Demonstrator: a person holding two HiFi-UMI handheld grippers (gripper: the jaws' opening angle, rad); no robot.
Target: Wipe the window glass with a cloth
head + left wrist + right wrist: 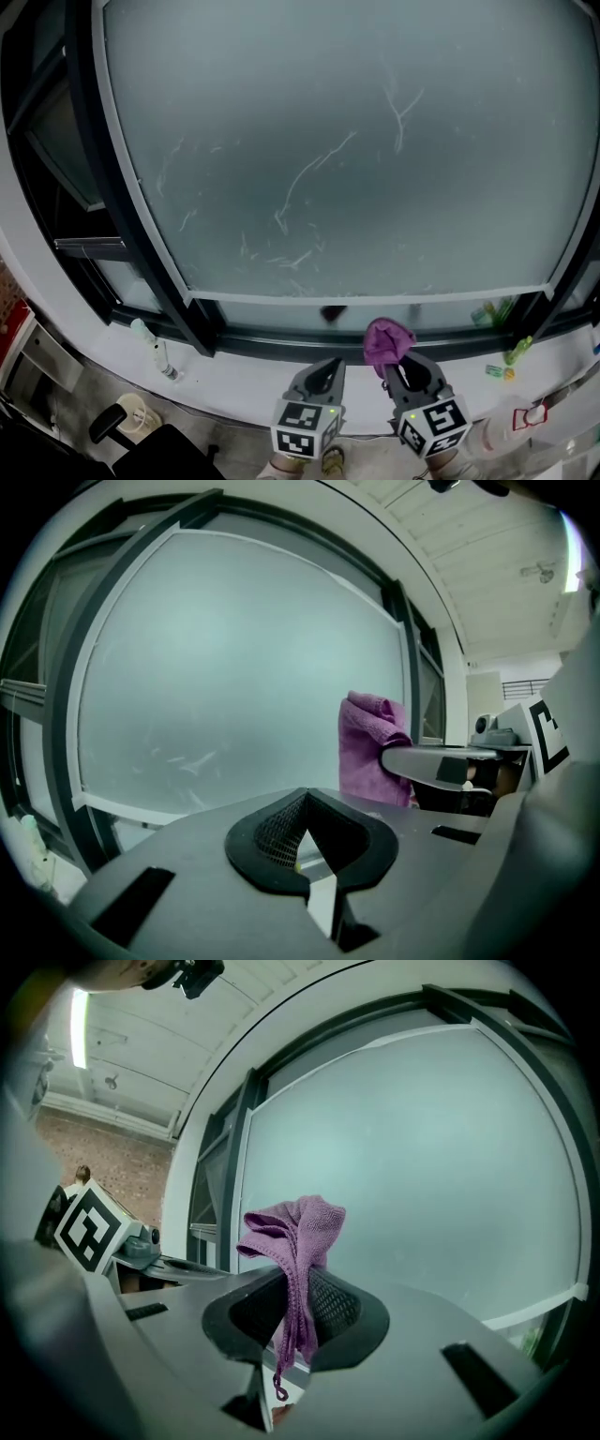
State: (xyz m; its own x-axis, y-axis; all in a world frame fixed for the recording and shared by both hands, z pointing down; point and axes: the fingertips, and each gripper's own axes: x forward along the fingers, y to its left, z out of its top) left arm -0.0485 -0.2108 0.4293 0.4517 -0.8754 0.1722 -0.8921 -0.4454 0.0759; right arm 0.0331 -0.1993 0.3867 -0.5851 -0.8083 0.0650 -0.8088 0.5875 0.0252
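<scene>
The right claw (403,367) sits at the lower middle of the head view, pinching a purple cloth (387,339). In the right gripper view the claw (298,1314) is closed on the cloth (298,1232). The cloth bunches up above the tips, and a thin loop of it hangs down below them. The cloth is held up just under the bottom edge of the big frosted window glass (347,141). I cannot tell whether it touches the pane.

The left claw (325,370) is just to the left of the right one. In the left gripper view its tips (302,799) are pressed together with nothing between them, and the cloth (367,747) shows to the right of centre.

Pale streaks (309,173) cross the middle of the glass. A small bottle (161,354) stands on the white sill (244,384) at the lower left, and green items (516,352) lie at the lower right.
</scene>
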